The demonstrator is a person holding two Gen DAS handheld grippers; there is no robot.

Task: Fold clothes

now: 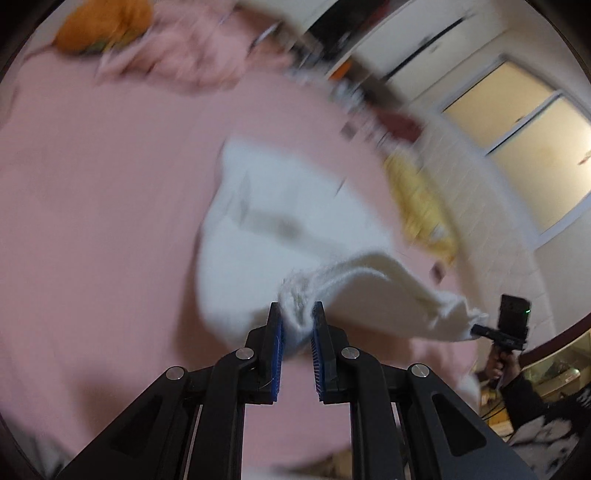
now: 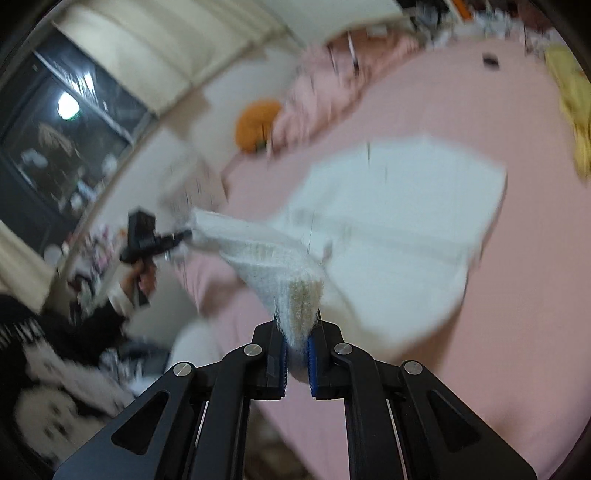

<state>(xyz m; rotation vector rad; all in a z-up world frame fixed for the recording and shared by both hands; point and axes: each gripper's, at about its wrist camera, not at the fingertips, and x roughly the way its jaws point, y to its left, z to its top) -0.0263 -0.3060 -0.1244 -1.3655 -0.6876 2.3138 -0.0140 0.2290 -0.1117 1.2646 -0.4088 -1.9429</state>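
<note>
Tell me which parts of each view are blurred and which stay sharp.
Left wrist view: the black left gripper is sharp; the white fuzzy garment and pink bedsheet are motion-smeared. Right wrist view: the right gripper is crisp; the window is blurred.

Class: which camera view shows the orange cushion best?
The right wrist view: the orange cushion sits whole, though blurred, against the wall at the bed's far end. The left wrist view shows it cut by the frame's top edge.
</note>
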